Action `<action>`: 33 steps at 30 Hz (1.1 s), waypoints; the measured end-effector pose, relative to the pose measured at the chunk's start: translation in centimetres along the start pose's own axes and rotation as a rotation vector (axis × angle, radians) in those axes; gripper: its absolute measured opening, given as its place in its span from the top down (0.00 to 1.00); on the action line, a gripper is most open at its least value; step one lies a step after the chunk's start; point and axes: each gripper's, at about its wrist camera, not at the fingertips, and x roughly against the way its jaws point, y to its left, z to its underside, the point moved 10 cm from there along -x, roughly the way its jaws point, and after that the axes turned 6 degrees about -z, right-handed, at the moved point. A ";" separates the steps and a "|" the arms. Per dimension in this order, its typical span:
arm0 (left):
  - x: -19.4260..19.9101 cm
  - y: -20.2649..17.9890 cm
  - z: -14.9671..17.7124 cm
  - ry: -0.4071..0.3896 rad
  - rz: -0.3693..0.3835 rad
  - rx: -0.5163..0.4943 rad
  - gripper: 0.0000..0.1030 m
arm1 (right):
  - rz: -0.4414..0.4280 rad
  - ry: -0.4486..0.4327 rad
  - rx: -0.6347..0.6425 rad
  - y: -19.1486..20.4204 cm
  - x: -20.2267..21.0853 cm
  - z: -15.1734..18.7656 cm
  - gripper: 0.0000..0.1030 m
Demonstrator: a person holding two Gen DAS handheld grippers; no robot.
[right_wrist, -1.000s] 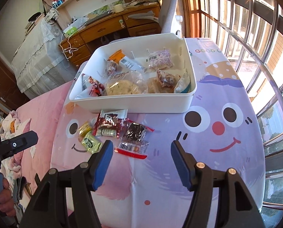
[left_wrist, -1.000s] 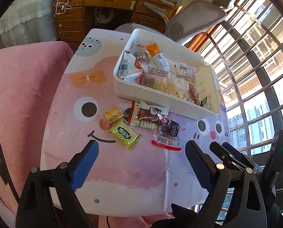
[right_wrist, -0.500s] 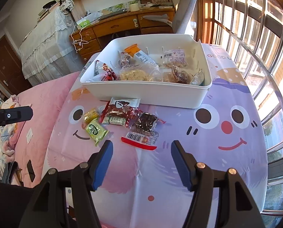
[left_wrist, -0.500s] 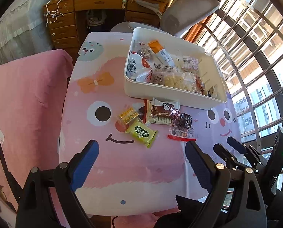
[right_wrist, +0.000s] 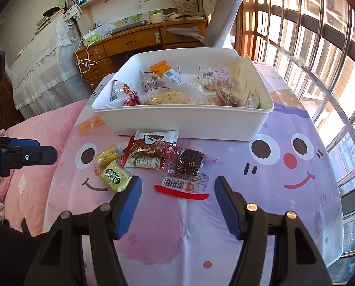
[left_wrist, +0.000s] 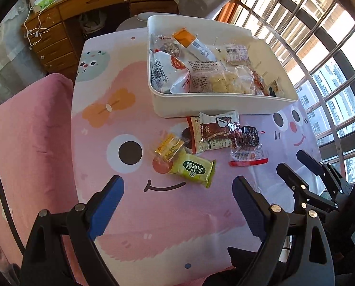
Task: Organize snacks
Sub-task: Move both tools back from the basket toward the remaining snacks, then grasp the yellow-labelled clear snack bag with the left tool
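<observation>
A: Snacks lie loose on the worktop, nearest the right tongs, whose jaws are spread and empty just short of a red-edged packet.

B: And the left tongs?

A: Spread wide too, gripping nothing, above the cloth near a green packet. Just beyond lie a yellow packet, a dark red wrapper and a dark bar.

B: Farther back?

A: A white bin already holding more snacks.

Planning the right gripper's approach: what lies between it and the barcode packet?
Only bare tablecloth separates the open right gripper from the barcode packet, per the right wrist view.
</observation>
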 end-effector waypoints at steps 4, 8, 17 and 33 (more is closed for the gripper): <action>-2.1 0.3 -0.8 0.021 -0.004 -0.039 0.11 | 0.046 -0.014 0.004 0.1 -1.2 0.0 0.38; -4.2 0.2 -1.5 0.042 0.002 -0.071 0.11 | 0.076 -0.010 -0.002 -0.1 -2.6 -0.1 0.38; -8.9 -0.3 -2.7 0.094 0.003 -0.114 0.15 | 0.121 0.039 -0.072 -1.4 -6.4 0.3 0.38; -13.6 0.3 -2.6 0.192 0.021 -0.071 0.28 | 0.167 0.076 -0.094 -3.4 -9.9 0.3 0.38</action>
